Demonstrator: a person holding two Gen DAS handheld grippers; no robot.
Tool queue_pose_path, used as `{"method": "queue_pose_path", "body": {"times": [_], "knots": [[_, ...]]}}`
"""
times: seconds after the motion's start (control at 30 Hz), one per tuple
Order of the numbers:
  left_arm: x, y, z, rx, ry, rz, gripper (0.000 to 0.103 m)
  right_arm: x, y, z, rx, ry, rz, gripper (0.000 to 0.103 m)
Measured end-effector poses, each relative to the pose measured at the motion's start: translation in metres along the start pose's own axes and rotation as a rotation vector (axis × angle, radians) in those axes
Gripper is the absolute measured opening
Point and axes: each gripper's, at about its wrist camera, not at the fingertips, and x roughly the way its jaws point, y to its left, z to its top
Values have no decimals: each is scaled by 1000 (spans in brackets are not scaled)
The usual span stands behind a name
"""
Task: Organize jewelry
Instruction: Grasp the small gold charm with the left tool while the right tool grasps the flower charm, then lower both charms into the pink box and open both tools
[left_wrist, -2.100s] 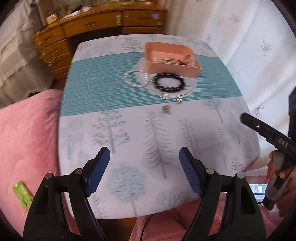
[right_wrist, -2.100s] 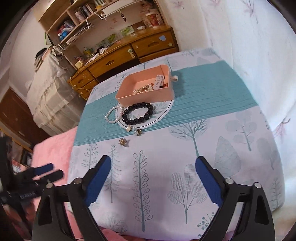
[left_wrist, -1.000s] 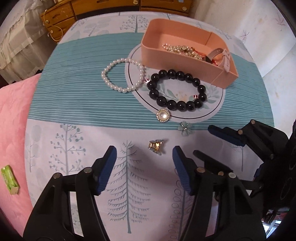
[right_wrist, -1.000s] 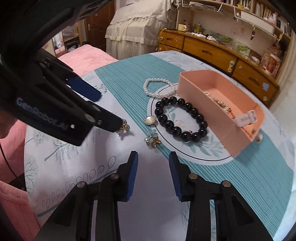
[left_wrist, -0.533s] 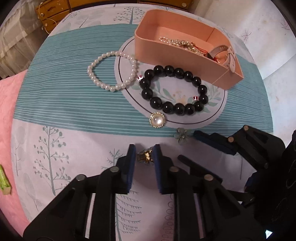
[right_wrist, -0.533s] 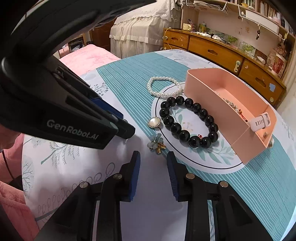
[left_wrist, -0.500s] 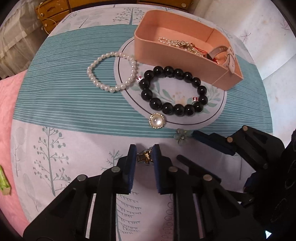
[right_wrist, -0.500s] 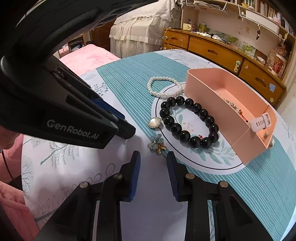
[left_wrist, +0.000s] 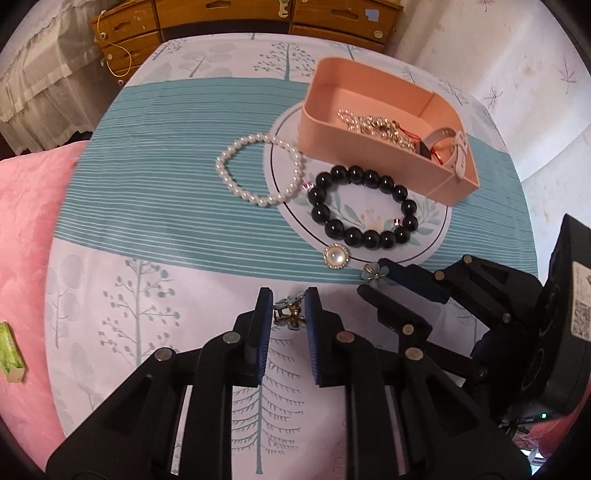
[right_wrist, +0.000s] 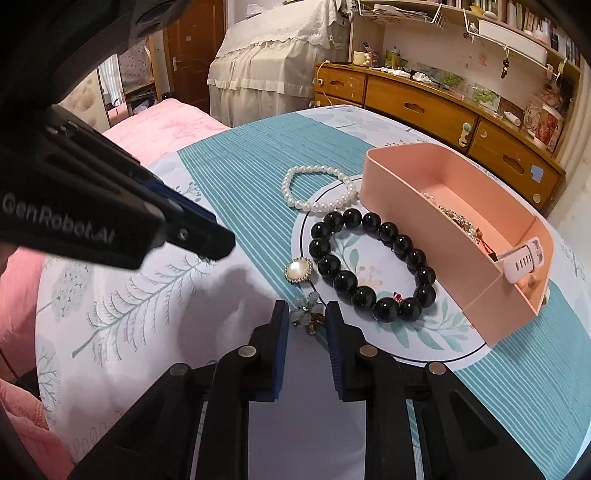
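My left gripper (left_wrist: 288, 308) is shut on a small gold brooch (left_wrist: 290, 316), held just above the tablecloth. Just to its right, my right gripper (right_wrist: 306, 314) has its jaws closing, and its pads press on a pale blue flower brooch (right_wrist: 308, 312) that lies on the cloth. That flower brooch (left_wrist: 375, 273) also shows at the right gripper's tips in the left wrist view. A pearl button brooch (left_wrist: 335, 256), a black bead bracelet (left_wrist: 364, 206) and a white pearl bracelet (left_wrist: 258, 170) lie beyond. Behind them stands a pink box (left_wrist: 369, 155) holding a chain and a white strap.
A tree-print tablecloth (left_wrist: 147, 295) with a teal band covers the table. Pink bedding (left_wrist: 29, 221) lies along its left edge, with a green packet (left_wrist: 11, 356) on it. A wooden dresser (right_wrist: 443, 110) stands behind the table, and a white wall is at the right.
The left jaws have shut on the gold brooch and lifted it slightly. My right gripper has moved forward to the flower brooch and its jaws have narrowed onto it.
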Motion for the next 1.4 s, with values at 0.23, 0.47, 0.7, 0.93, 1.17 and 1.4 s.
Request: {"method": "queue_pose_path", "body": {"times": [0.23,0.47,0.7,0.93,1.17,1.4], "knots": [[-27,2,16,7,-50,-22,15,-19,-11,17,71,-32,-1,18],[-50,-11,61,65,-127,-29,15,-54,-29,49,127,-126,-43,18],[-60,-30,105,117,-189,-52,15,-83,-54,80,185,-187,-139,18],[-55,-49,140,128,-203,-101,15,-105,-95,96,312,-222,-243,18],[-48,-60,157,126,-178,-97,29,-103,-119,88,402,-176,-339,19],[-84,-53,152,192,-195,-40,56,-114,-111,92,484,-178,-396,38]]}}
